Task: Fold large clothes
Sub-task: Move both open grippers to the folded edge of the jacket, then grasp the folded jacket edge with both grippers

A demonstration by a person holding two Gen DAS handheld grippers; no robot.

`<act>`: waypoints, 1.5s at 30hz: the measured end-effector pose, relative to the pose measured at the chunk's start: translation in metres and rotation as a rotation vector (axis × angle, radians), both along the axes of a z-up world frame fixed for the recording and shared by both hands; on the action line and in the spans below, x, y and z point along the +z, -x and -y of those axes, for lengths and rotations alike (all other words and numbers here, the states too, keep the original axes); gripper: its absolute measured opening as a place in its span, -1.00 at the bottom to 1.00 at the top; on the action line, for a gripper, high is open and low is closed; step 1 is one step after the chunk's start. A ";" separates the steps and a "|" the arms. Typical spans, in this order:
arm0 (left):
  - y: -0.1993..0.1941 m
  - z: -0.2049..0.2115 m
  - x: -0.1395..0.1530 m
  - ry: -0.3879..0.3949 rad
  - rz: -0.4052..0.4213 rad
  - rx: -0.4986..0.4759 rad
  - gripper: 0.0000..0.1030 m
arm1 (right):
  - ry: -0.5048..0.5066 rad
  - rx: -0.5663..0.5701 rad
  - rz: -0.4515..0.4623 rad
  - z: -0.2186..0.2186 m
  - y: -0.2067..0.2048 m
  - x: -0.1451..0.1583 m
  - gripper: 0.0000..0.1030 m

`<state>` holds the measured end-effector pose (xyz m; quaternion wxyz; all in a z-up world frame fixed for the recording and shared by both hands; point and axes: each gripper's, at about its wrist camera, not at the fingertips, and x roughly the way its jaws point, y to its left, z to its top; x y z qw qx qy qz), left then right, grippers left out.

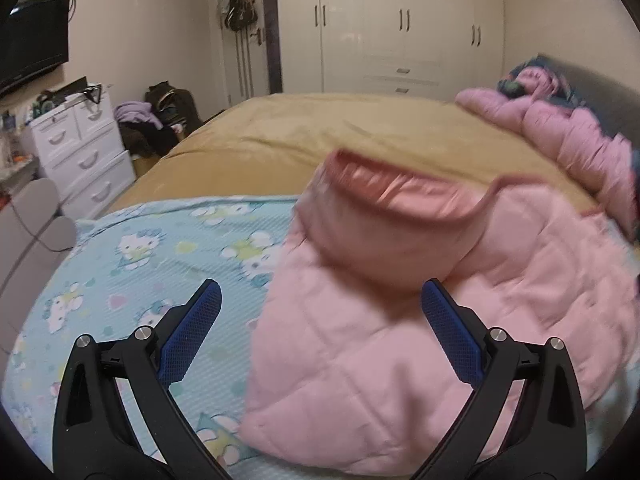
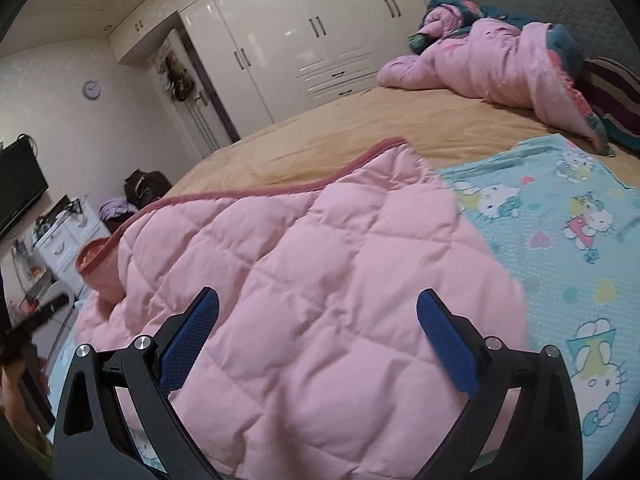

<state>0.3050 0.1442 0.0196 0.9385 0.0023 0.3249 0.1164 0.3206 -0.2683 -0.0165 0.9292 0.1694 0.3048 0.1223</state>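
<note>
A pink quilted garment [image 1: 360, 340] lies spread on a light blue cartoon-print sheet [image 1: 140, 264] on the bed. One sleeve [image 1: 384, 224] with a darker pink cuff lies folded across its top. My left gripper [image 1: 320, 296] hovers over the garment's near left part, jaws wide open, nothing between the blue pads [image 1: 188, 340]. In the right wrist view the same garment [image 2: 304, 280] fills the middle, its darker pink edge [image 2: 248, 188] running along the far side. My right gripper [image 2: 318, 304] is open above it, pads [image 2: 448, 344] clear of the cloth.
The bed [image 1: 340, 128] has a mustard cover. A bundled pink quilt [image 2: 492, 64] and a striped pillow [image 2: 616, 92] lie at the headboard. White wardrobes [image 1: 380, 24] stand behind. A white drawer unit [image 1: 80, 148], a TV [image 1: 32, 48] and a clothes pile [image 1: 156, 120] are on the left.
</note>
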 end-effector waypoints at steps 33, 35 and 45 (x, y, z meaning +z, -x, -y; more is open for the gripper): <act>-0.074 -0.021 -0.043 0.024 -0.174 -0.145 0.82 | 0.074 0.030 -0.248 0.063 -0.128 -0.022 0.91; -0.081 -0.026 -0.044 0.061 -0.182 -0.158 0.82 | 0.015 0.070 -0.277 0.061 -0.138 -0.029 0.80; -0.094 -0.034 -0.056 0.253 -0.134 -0.189 -0.71 | 0.037 0.118 -0.128 0.048 -0.120 -0.023 -0.55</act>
